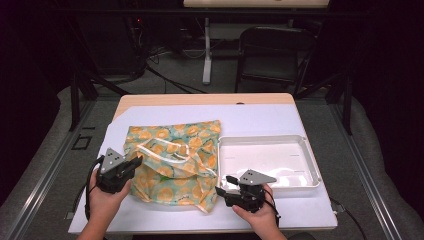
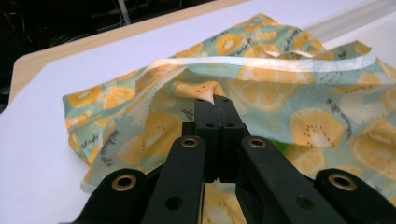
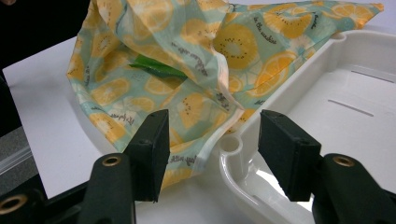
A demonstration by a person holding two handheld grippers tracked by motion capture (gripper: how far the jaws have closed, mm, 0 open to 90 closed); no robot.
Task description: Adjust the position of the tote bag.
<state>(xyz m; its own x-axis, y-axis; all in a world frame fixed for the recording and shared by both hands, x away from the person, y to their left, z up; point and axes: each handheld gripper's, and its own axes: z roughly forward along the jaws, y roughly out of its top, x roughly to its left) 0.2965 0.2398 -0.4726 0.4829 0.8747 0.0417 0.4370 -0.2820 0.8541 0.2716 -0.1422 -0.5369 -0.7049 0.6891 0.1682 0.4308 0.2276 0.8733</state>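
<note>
A cloth bag (image 1: 175, 160) printed with orange and lemon slices on pale green lies crumpled on the white mat, with a white-trimmed opening. My left gripper (image 1: 136, 162) is at the bag's left side. In the left gripper view its jaws (image 2: 215, 105) are shut on a fold of the bag (image 2: 280, 93), which is lifted slightly. My right gripper (image 1: 225, 184) is open near the bag's lower right corner. In the right gripper view the bag's trimmed edge (image 3: 219, 100) and the tray's corner lie ahead of its spread jaws (image 3: 215, 126). Something green (image 3: 156, 69) shows inside the bag.
A white plastic tray (image 1: 270, 142) with nothing in it sits right of the bag, its near corner (image 3: 231, 144) touching the cloth. The white mat (image 1: 260, 117) covers a wooden table. A dark chair (image 1: 272, 50) and stand legs are beyond the far edge.
</note>
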